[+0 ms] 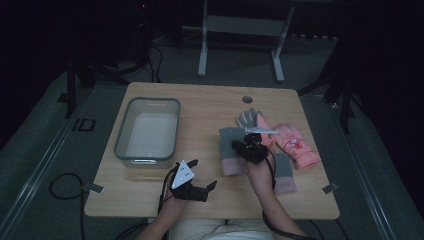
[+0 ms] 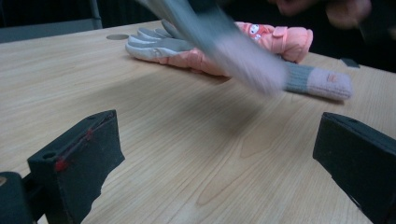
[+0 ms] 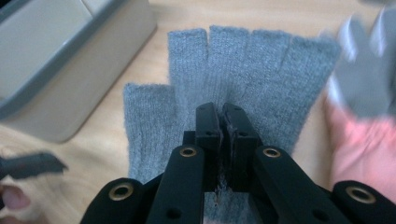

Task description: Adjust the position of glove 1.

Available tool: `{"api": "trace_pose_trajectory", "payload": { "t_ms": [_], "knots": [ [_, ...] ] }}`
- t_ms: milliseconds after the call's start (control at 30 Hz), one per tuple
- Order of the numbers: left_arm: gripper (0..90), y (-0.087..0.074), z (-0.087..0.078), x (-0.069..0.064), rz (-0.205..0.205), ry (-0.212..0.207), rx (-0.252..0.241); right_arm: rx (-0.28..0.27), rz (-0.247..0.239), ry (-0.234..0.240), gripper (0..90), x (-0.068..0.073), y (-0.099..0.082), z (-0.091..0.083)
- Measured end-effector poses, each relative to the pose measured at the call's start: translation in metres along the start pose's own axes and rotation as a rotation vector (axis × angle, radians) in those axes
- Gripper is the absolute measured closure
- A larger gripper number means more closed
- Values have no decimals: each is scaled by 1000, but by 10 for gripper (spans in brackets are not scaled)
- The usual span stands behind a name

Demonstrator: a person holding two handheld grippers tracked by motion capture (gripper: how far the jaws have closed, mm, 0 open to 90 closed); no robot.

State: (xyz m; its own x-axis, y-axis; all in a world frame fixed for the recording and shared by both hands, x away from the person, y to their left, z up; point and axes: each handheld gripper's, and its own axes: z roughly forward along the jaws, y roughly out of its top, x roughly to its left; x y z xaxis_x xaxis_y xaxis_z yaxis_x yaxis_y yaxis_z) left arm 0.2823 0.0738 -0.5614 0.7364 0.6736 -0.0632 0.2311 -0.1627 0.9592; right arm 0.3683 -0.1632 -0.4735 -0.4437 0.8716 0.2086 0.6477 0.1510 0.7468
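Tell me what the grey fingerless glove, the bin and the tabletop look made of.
Grey fingerless glove: knitted yarn, probably wool or acrylic; fine ribs and fuzz show. Bin: likely plastic, smooth translucent walls with a darker grey rim. Tabletop: wood or wood-look laminate, pale grain, matte.

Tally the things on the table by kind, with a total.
Grey knit gloves with pink cuffs: 2, one pinched in the right claw, one lying flat.
Pink padded gloves: 2, one palm up, one with a cartoon patch.
Grey plastic bins: 1.
Total: 5.
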Motion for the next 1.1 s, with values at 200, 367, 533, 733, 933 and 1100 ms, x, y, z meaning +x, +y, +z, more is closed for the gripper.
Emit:
{"api": "trace_pose_trajectory", "payload": {
  "t_ms": [200, 367, 533, 733, 933, 1100],
  "knots": [
    [7, 0, 1, -2, 24, -3, 5, 62, 46, -49, 859, -9, -30, 25],
    [7, 0, 1, -2, 23, -8, 6, 94, 55, -53, 856, -12, -36, 42],
    [7, 0, 1, -2, 27, -11, 8, 106, 68, -75, 847, -14, -43, 55],
    [7, 0, 1, -3, 29, -11, 7, 93, 60, -74, 827, -15, -46, 60],
    [7, 0, 1, -3, 34, -11, 9, 75, 104, -63, 772, -15, -48, 58],
    [7, 0, 1, -3, 36, -14, 10, 40, 81, -19, 696, -16, -41, 48]
  ]
}}
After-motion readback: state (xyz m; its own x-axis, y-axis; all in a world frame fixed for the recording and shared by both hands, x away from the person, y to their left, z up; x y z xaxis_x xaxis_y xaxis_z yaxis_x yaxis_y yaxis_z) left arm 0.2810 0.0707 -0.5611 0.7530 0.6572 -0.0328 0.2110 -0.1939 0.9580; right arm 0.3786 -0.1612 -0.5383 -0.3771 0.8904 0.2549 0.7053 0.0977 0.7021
